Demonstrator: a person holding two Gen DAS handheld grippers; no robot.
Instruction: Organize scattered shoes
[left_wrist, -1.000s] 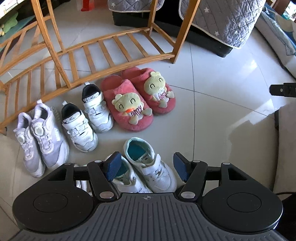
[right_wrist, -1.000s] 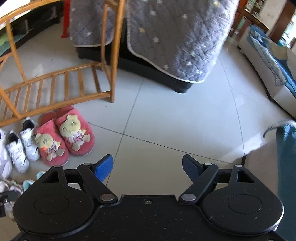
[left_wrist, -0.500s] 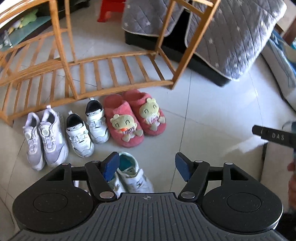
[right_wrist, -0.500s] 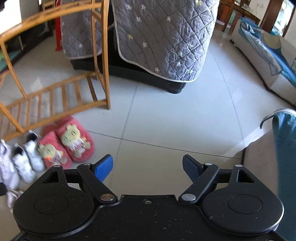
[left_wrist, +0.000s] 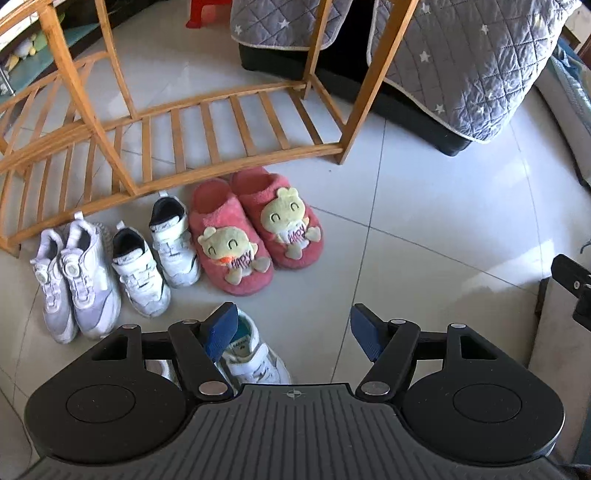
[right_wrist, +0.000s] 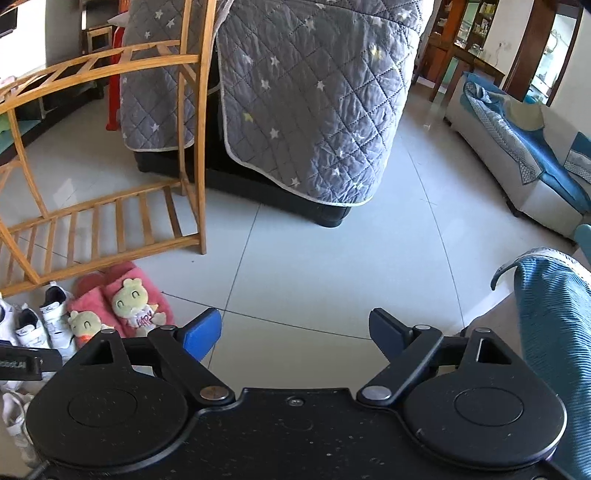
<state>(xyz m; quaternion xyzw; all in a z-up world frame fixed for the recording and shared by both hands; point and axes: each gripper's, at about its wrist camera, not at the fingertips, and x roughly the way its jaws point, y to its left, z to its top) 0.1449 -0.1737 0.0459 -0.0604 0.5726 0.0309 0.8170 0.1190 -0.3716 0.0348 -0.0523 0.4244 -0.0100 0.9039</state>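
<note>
Left wrist view: row of shoes on pale floor tiles (left_wrist: 424, 229), toes toward camera, heels against wooden rack (left_wrist: 207, 122). From nine toward twelve o'clock: lilac-grey sneakers (left_wrist: 74, 280), white strap sneakers (left_wrist: 155, 258), pink duck slippers (left_wrist: 255, 229), each pair side by side and touching. White sneaker with teal lining (left_wrist: 255, 354) alone at six o'clock, just in front of the row, partly hidden behind left gripper (left_wrist: 290, 328). Left gripper jaws parted fairly wide, blue pads (left_wrist: 221, 325) clear of that shoe, nothing between them. Grey starred quilt (left_wrist: 480, 62) at one o'clock, draped over dark furniture behind rack. Part of right gripper at three o'clock.

Right wrist view: right gripper (right_wrist: 295, 334) over bare tile, jaws wide and opening, nothing between. Slippers (right_wrist: 129, 306) and white strap sneakers (right_wrist: 40, 321) at nine o'clock, low and left. Rack (right_wrist: 110, 155) at ten, quilt (right_wrist: 314, 103) at twelve, sofa with blue cover (right_wrist: 524, 155) at two, blue cloth (right_wrist: 557, 350) at four
</note>
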